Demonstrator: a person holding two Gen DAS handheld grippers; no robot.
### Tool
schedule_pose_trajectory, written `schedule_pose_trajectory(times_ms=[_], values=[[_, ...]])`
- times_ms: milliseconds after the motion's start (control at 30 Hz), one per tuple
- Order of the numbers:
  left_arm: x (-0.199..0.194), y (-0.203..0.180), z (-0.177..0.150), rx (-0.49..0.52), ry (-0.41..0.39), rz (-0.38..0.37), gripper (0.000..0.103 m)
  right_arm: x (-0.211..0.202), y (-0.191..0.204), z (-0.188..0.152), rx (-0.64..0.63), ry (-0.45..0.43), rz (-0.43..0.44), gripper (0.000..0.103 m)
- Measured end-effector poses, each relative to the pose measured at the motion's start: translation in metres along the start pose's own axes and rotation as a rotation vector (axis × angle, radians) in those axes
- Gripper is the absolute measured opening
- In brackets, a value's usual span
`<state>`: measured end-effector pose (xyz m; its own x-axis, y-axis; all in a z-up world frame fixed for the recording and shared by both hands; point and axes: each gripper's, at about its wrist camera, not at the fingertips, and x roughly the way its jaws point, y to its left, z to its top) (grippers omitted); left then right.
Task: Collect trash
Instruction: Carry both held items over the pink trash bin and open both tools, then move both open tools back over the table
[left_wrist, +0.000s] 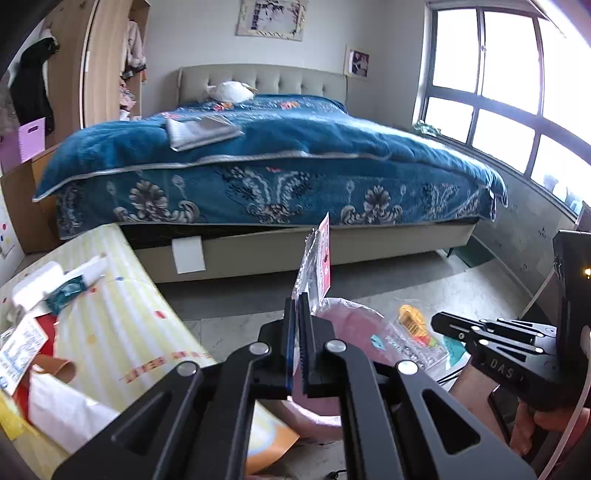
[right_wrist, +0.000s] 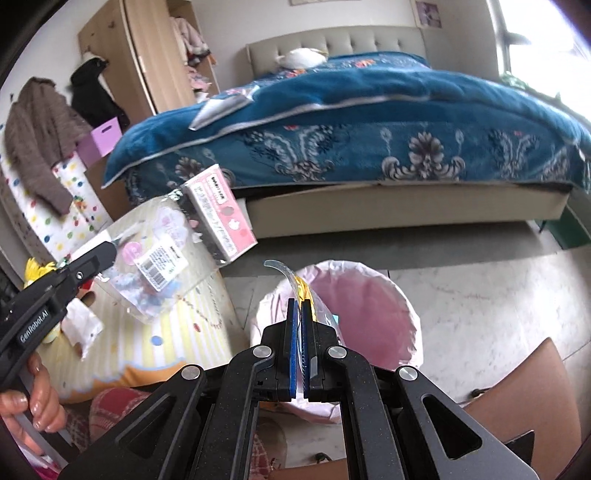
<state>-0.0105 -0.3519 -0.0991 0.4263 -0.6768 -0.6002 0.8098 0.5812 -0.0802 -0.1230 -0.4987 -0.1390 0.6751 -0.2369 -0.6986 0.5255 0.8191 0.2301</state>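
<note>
Hovering directly over the pink-lined bin (right_wrist: 365, 306), the right gripper (right_wrist: 300, 306) pinches a clear yellow wrapper (right_wrist: 303, 286) hanging above its mouth; the left gripper (left_wrist: 298, 302) clamps pink-card packaging (left_wrist: 317, 258) upright, just beside the bin's rim.

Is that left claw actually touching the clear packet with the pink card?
Touching. In the left wrist view, the left gripper has both fingers pressed shut on the packet's lower edge, no gap. The right wrist view shows it dangling from that grip.
</note>
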Motion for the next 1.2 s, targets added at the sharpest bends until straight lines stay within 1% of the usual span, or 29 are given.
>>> schedule_pose_trajectory(times_ms=[100, 233, 267, 300, 333, 367, 400, 433, 500, 633, 800, 900, 967, 1000, 1033, 1100, 1167, 1200], values=[[0.017, -0.005, 0.005, 0.006, 0.024, -0.002, 0.001, 0.015, -0.009, 0.001, 0.017, 0.023, 0.002, 0.002], [0.042, -0.008, 0.01, 0.019, 0.068, -0.014, 0.001, 0.034, -0.018, 0.001, 0.031, 0.044, 0.008, 0.006], [0.048, -0.008, 0.01, 0.019, 0.078, -0.019, 0.003, 0.041, -0.022, 0.002, 0.038, 0.057, 0.007, 0.006], [0.052, -0.008, 0.011, 0.016, 0.089, -0.023, 0.007, 0.046, -0.024, 0.002, 0.042, 0.069, 0.004, 0.007], [0.055, -0.008, 0.011, 0.011, 0.098, -0.024, 0.019, 0.048, -0.025, 0.002, 0.045, 0.073, 0.003, 0.011], [0.057, -0.006, 0.011, 0.0, 0.104, -0.021, 0.034, 0.049, -0.025, 0.002, 0.049, 0.074, -0.004, 0.015], [0.058, -0.004, 0.01, -0.007, 0.1, -0.02, 0.039, 0.047, -0.025, 0.002, 0.049, 0.068, -0.007, 0.022], [0.055, 0.0, 0.01, -0.018, 0.093, -0.017, 0.042, 0.046, -0.025, 0.002, 0.047, 0.064, -0.009, 0.026], [0.052, 0.005, 0.01, -0.031, 0.096, -0.012, 0.042, 0.037, -0.023, 0.002, 0.041, 0.049, -0.01, 0.027], [0.03, 0.024, 0.009, -0.07, 0.076, 0.028, 0.043, 0.019, -0.013, 0.002, 0.034, 0.014, 0.001, 0.028], [-0.004, 0.042, 0.002, -0.082, 0.06, 0.094, 0.047, -0.007, 0.015, 0.003, -0.027, -0.024, 0.057, 0.028], [-0.029, 0.055, -0.006, -0.093, 0.05, 0.137, 0.048, -0.022, 0.045, 0.002, -0.083, -0.046, 0.087, 0.03], [-0.044, 0.066, -0.011, -0.106, 0.04, 0.167, 0.053, -0.028, 0.061, 0.001, -0.11, -0.051, 0.114, 0.035], [-0.054, 0.072, -0.014, -0.114, 0.035, 0.187, 0.054, -0.03, 0.068, 0.001, -0.119, -0.058, 0.121, 0.039], [-0.064, 0.079, -0.018, -0.123, 0.029, 0.207, 0.054, -0.032, 0.084, -0.001, -0.158, -0.056, 0.139, 0.04], [-0.081, 0.092, -0.025, -0.138, 0.022, 0.247, 0.057, -0.034, 0.105, -0.004, -0.203, -0.047, 0.163, 0.041], [-0.1, 0.109, -0.036, -0.163, 0.016, 0.297, 0.064, -0.033, 0.124, -0.007, -0.24, -0.033, 0.188, 0.042], [-0.108, 0.116, -0.04, -0.176, 0.014, 0.317, 0.064, -0.032, 0.133, -0.008, -0.255, -0.027, 0.199, 0.042]])
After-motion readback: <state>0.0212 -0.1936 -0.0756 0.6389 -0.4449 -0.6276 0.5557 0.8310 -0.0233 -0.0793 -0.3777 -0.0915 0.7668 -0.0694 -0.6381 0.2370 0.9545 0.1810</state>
